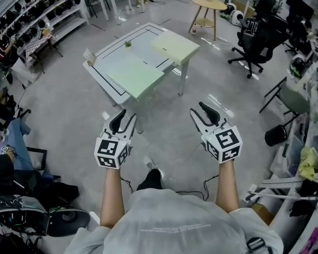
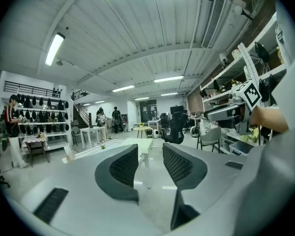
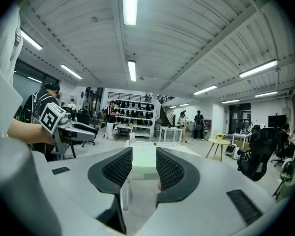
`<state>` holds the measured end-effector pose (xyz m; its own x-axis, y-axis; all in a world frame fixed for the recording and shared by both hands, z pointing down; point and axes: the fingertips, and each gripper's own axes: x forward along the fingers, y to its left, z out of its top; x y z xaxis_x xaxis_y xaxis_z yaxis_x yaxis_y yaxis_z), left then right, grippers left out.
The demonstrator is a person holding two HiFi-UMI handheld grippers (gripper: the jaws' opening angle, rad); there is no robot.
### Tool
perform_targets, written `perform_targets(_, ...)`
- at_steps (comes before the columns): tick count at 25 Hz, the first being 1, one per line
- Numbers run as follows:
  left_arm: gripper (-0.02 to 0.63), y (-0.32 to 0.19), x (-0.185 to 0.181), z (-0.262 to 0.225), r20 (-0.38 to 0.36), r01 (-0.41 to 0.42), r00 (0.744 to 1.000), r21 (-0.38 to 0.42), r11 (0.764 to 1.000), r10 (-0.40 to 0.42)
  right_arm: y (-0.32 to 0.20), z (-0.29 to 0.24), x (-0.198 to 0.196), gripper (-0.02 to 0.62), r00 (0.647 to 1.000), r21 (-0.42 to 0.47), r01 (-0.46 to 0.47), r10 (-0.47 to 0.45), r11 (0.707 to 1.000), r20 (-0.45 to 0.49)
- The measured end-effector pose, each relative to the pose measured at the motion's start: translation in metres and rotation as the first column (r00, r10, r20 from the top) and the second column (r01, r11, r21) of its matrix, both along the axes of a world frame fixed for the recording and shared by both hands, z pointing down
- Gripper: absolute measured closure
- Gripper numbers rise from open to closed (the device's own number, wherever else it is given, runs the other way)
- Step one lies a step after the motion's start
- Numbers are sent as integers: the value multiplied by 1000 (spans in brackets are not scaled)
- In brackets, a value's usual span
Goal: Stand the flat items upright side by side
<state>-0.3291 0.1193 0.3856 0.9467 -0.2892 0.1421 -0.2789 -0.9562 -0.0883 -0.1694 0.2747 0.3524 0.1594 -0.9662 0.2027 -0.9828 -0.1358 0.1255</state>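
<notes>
Workshop floor (image 1: 169,136), distant table (image 1: 103,83) with flat items (image 1: 135,74) indistinct; left gripper (image 1: 126,115) and right gripper (image 1: 199,109) apart, empty.

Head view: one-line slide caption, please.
Standing person holds the left gripper and right gripper open and empty, short of the white table bearing flat pale-green boards.

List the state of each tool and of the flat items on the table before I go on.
left tool: jaws apart, nothing between them.
right tool: jaws apart, nothing between them.
large pale green sheet: lying flat on the table, not stood up.
smaller pale green slab: lying flat at the table's far corner, not stood up.
</notes>
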Motion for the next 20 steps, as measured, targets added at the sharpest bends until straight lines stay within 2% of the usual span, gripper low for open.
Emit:
perform_targets(5, 423, -90, 29, -6, -81, 21, 996, -48, 999, -25, -86, -8, 25, 377, 999, -63, 36, -37, 997, -18)
perform_targets(12, 413, -194, 43, 18, -115, 48, 991, -200, 979, -73, -205, -10, 51, 350, 996, -122, 63, -70, 991, -52)
perform_targets(20, 408, -256, 48, 59, -40, 40, 998, -312, 949, -55, -304, 15, 66, 347, 998, -166, 66, -69, 984, -7)
